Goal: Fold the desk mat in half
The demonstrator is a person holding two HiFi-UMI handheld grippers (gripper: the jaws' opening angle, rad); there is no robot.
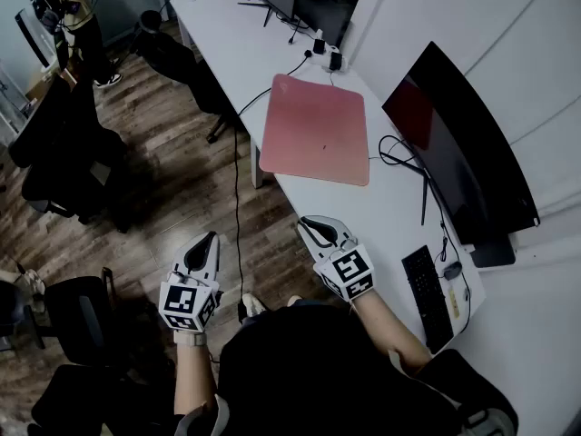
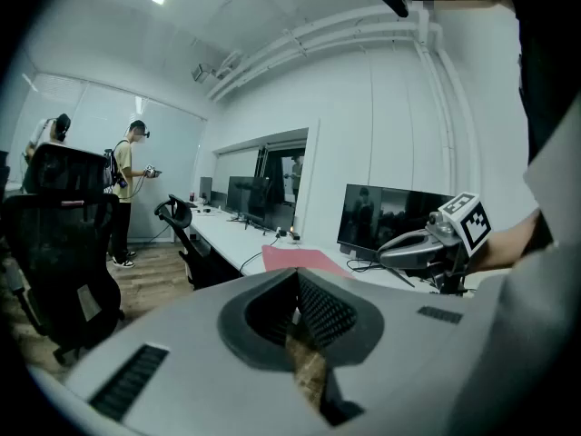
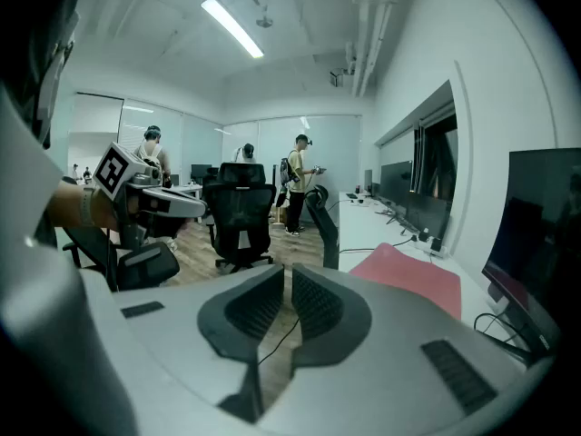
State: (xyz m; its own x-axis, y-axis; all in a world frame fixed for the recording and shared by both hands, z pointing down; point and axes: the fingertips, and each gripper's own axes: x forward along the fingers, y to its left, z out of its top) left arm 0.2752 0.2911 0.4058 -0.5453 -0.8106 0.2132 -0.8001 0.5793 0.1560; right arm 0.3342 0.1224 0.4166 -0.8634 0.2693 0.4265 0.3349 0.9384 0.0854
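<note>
Desk mat: flat, unfolded, well ahead.
Nearer tool: right gripper, jaws nearly together, empty.
Left gripper: closed, empty.

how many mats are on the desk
1. The pink mat lies flat on the white desk, left of the curved monitor. No other mat shows.

Looks like an open office: long white desk along the right wall, curved monitor and keyboard there, black swivel chairs on wood-plank floor, strip light overhead.
</note>
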